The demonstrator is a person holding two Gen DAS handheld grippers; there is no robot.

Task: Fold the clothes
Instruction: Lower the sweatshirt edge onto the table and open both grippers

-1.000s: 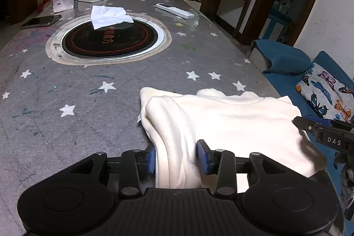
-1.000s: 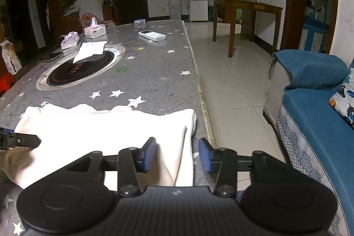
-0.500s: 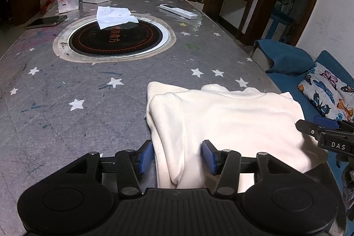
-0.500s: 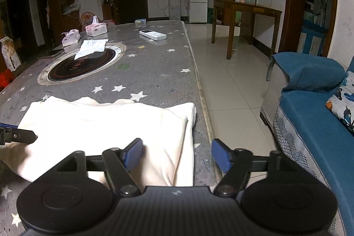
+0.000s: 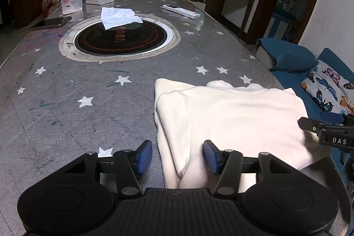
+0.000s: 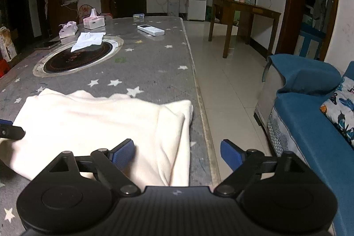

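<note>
Now the cream garment (image 5: 232, 116) lies between each spread, just-opened claw's pads, left claw (image 5: 177, 154) and right claw (image 6: 178, 153).

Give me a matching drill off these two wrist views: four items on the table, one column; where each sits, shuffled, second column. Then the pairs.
Items:
1. cream garment
2. white cloth
3. remote control
4. phone

Places:
A. far part of the table, near its right edge
B. partly over the round black hotplate
C. near end of the table, in front of both grippers
D. left of the hotplate, near the table's left edge

Pairs: 1-C, 2-B, 3-A, 4-D
</note>
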